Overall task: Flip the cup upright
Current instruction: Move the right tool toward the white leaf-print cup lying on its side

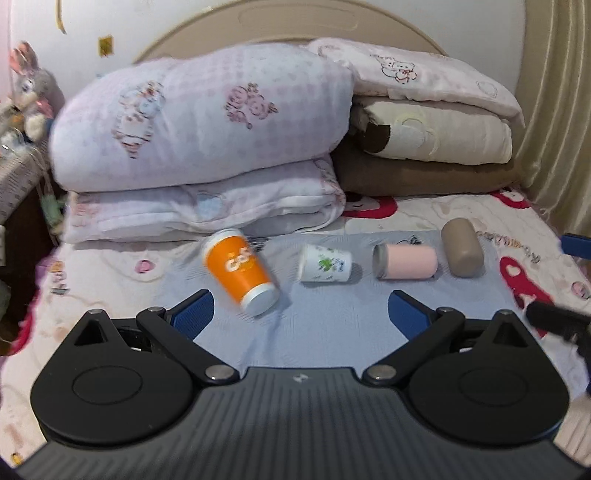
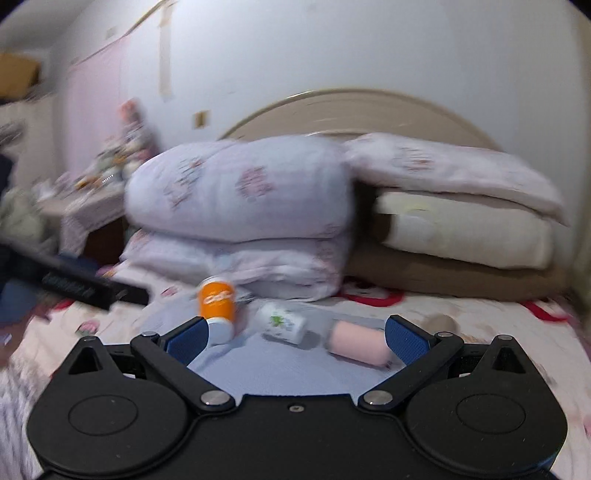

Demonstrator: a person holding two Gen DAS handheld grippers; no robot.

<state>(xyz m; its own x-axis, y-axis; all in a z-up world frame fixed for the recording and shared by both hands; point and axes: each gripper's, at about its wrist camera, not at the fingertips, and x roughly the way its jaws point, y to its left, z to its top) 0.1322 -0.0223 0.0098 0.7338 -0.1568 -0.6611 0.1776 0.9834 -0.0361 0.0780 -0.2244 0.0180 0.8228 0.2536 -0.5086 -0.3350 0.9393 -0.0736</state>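
- On the bed (image 1: 110, 258), over a pale blue cloth (image 1: 314, 325), four cups lie on their sides in a row from left to right.
- At the left is the orange cup (image 1: 240, 271), with its white base toward the near side and its rim toward the far side; it looks a little blurred.
- Right of it lies the small white cup (image 1: 325, 264) with a green print, its opening to the left.
- Next is the pink cup (image 1: 406, 262), also lying across, and at the far right the brown cup (image 1: 461, 253), which points toward the near side.
- None of the cups touches another.
- Behind the row, folded quilts (image 1: 203, 122) are piled against the headboard (image 1: 288, 26).
- The left tool (image 1: 301, 310) is wide and holds nothing; it hangs near the cups, between the orange one and the pink one.
- The right tool (image 2: 295, 338) is also wide and empty; in its view the orange cup (image 2: 216, 299) is by the left finger and the pink cup (image 2: 360, 341) is by the right finger.
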